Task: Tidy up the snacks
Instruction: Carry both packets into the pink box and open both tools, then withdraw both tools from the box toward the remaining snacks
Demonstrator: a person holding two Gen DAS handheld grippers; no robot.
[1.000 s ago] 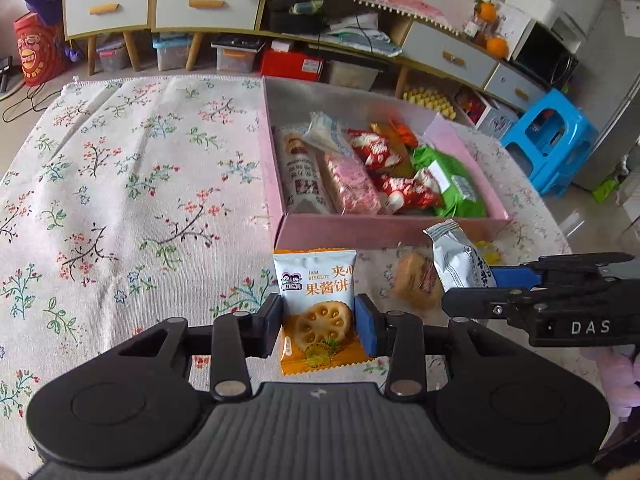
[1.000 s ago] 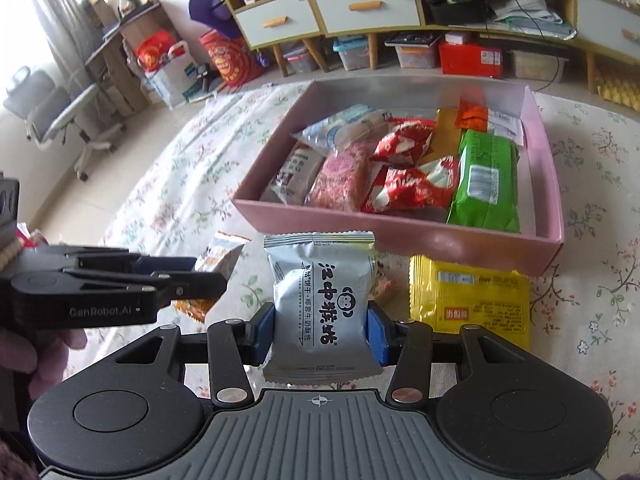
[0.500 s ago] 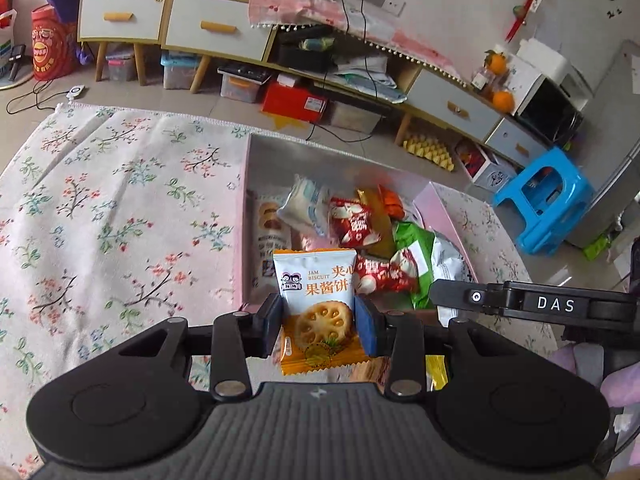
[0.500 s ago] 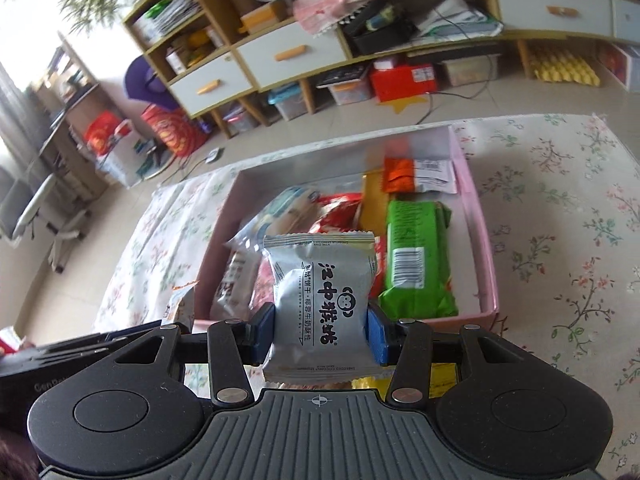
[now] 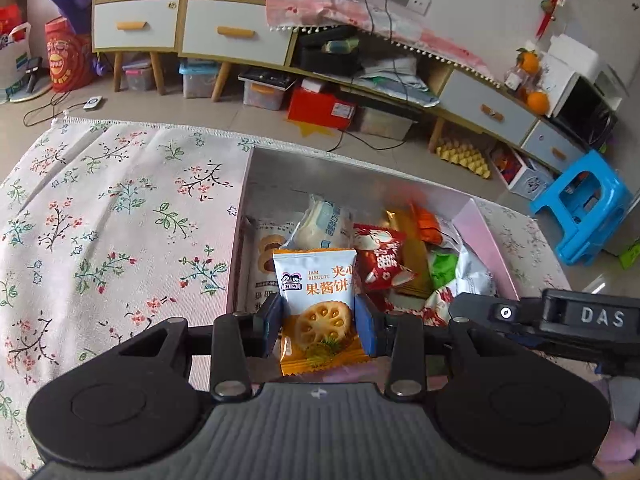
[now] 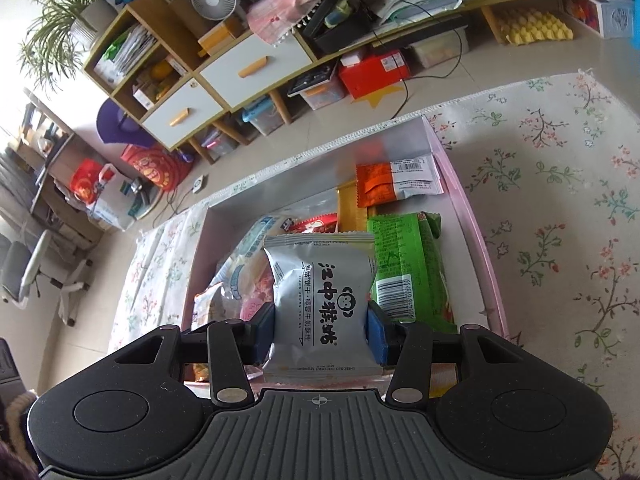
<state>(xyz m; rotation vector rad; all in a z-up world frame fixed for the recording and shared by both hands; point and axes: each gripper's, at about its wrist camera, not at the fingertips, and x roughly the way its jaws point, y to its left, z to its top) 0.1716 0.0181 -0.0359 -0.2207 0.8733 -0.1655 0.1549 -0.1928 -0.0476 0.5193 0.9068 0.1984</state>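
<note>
My left gripper (image 5: 318, 326) is shut on a white and orange jam biscuit packet (image 5: 318, 300), held upright over the near end of the pink box (image 5: 486, 236). In the right wrist view my right gripper (image 6: 320, 330) is shut on a silver coconut biscuit packet (image 6: 322, 304), also above the pink box (image 6: 476, 240). Several snacks lie in the box: a green packet (image 6: 404, 268), an orange and white packet (image 6: 396, 182), red packets (image 5: 380, 260) and a pale blue and white packet (image 5: 324, 224). The right gripper's black body (image 5: 560, 320) shows at the right of the left wrist view.
The box sits on a floral tablecloth (image 5: 112, 216) that spreads to its left and right (image 6: 560, 200). Beyond the table's far edge are low cabinets (image 5: 224, 32), storage bins, a red box (image 5: 320, 106) and a blue stool (image 5: 584, 204).
Both grippers have moved forward from in front of the box to over its inside, each still holding its packet. The right view has rolled. The yellow packet on the cloth has left view.
</note>
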